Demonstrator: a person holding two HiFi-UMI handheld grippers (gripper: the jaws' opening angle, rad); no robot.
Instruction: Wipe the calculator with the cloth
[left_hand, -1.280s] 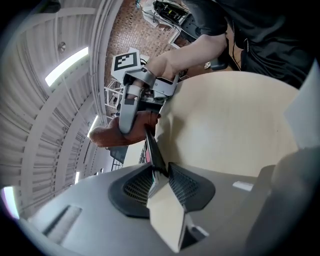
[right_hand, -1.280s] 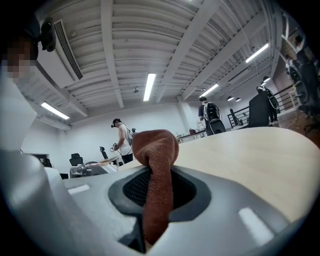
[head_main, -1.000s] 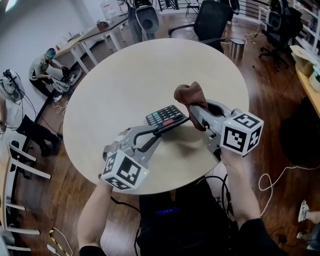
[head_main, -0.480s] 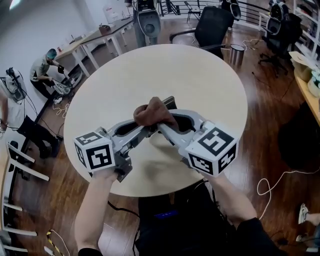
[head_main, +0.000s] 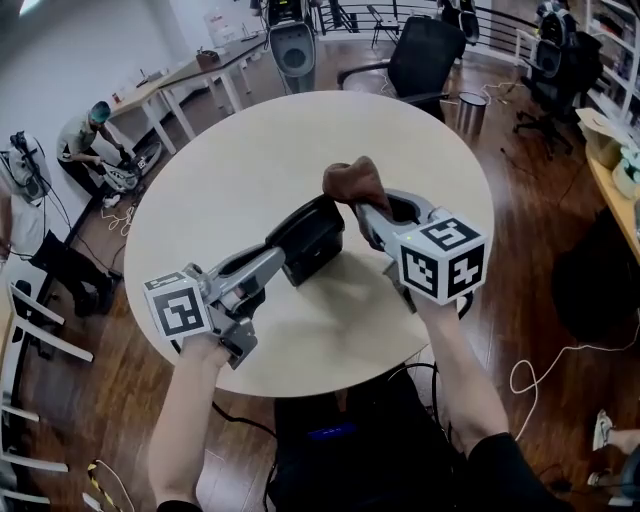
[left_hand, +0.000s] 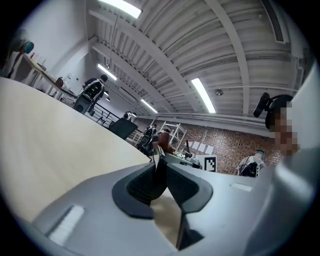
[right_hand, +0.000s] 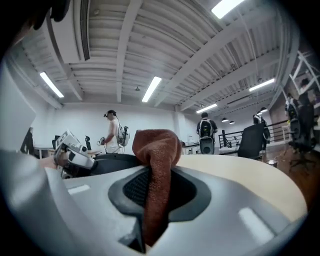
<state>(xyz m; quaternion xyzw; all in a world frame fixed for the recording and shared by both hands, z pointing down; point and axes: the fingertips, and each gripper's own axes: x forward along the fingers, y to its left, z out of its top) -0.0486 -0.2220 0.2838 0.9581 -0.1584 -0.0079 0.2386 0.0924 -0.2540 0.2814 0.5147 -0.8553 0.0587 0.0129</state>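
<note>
Calculator (head_main: 308, 238): black, dark back turned up, keys not visible, lifted tilted over the middle of pale round counter (head_main: 230, 170). Clamped at its 8 o'clock end in narrow jaws of left gripper (head_main: 285, 262), thin edge pressed between the pads. Reaching in level from 7 o'clock. At 2 o'clock of calculator, brown cloth (head_main: 352, 183), bunched, pinched in jaws of right gripper (head_main: 362, 212), just beside calculator; contact unclear.

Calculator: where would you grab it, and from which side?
By its thin edge, from the person's side, as the left gripper does. The calculator is flat, so jaws span its thickness and leave the broad face free for the cloth.
</note>
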